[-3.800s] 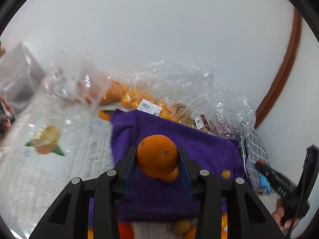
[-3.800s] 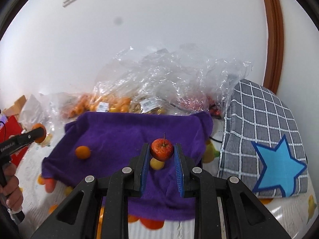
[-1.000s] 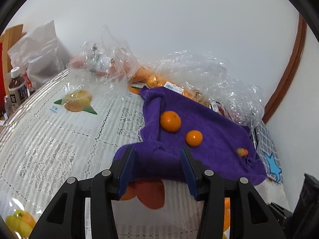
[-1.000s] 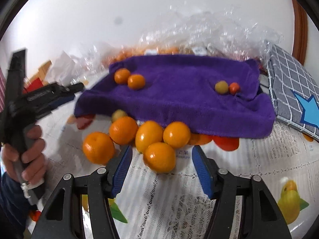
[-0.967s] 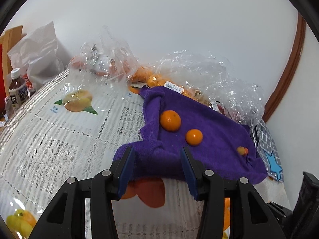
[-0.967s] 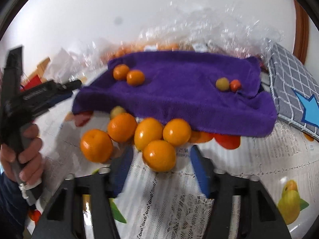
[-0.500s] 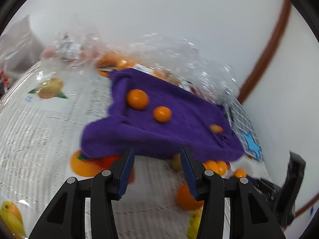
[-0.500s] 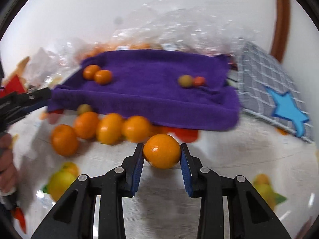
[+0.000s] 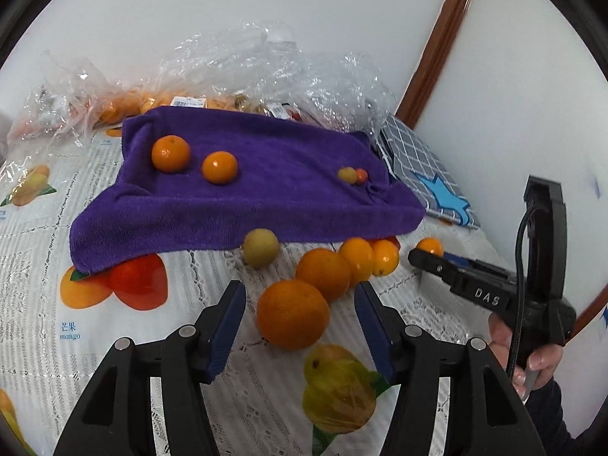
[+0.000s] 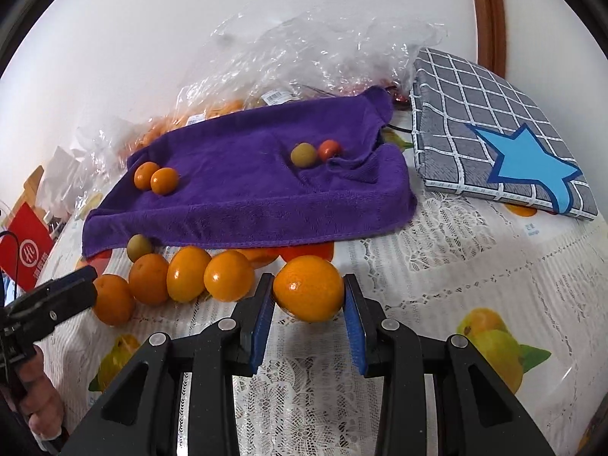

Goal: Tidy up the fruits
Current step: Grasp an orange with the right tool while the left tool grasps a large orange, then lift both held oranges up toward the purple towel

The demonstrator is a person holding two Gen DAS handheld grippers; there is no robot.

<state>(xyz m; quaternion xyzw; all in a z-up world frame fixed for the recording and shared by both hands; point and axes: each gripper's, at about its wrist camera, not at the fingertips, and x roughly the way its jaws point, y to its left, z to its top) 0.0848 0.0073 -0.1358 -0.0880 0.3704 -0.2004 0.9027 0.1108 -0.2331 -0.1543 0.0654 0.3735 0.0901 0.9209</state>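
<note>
A purple towel [image 9: 266,197] [image 10: 247,197] lies on the table with two small oranges [image 9: 171,154], a greenish fruit [image 10: 303,154] and a small red fruit [image 10: 328,149] on it. Loose oranges [image 10: 188,273] and a greenish fruit [image 9: 260,252] sit in a row along its front edge. My left gripper [image 9: 300,317] straddles the nearest orange [image 9: 292,313]; its jaws are opening and the pads stand clear of it. My right gripper [image 10: 308,292] is shut on an orange [image 10: 308,287] to the right of the row, just above the tablecloth.
Crumpled clear plastic bags [image 10: 304,49] holding more fruit lie behind the towel against the white wall. A grey checked pad with a blue star [image 10: 494,140] lies to the right. A red box [image 10: 24,250] stands at far left. The tablecloth [image 9: 38,266] is white lace with fruit prints.
My left gripper swung right from the towel's corner to the loose oranges and its jaws widened. My right gripper closed on an orange and drew it out of the group to the right.
</note>
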